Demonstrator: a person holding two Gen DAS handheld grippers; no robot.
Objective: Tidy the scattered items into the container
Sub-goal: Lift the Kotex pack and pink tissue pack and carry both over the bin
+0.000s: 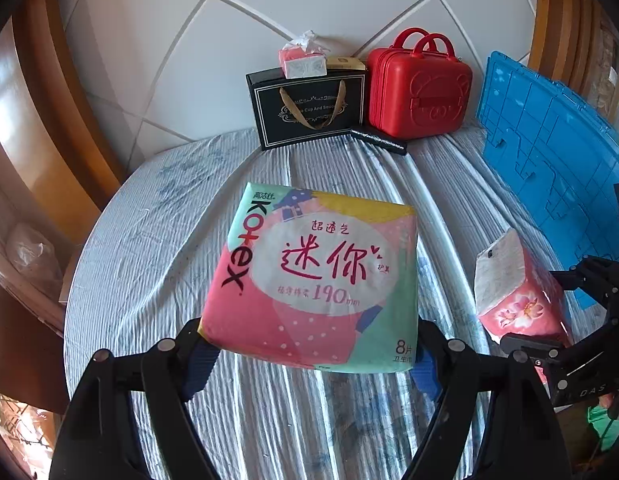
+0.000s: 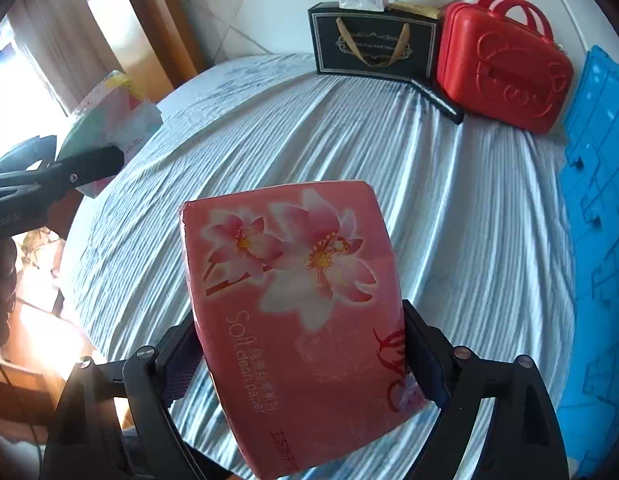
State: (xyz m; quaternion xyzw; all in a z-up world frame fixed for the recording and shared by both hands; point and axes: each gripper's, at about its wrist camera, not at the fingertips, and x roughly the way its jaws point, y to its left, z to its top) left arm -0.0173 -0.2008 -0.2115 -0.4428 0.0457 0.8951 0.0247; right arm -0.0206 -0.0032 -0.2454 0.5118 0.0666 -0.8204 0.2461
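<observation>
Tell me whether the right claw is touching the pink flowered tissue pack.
Touching. The right wrist view shows the right claw with both fingers pressed against the sides of the pink flowered tissue pack, holding it above the striped cloth.

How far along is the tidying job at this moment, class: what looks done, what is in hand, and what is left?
Done: nothing can be seen inside the blue crate, whose interior is hidden. In hand: the left tool grips the Kotex pack, the right tool grips the pink tissue pack, both lifted above the cloth-covered table. Left: placing both packs in the crate.
</observation>
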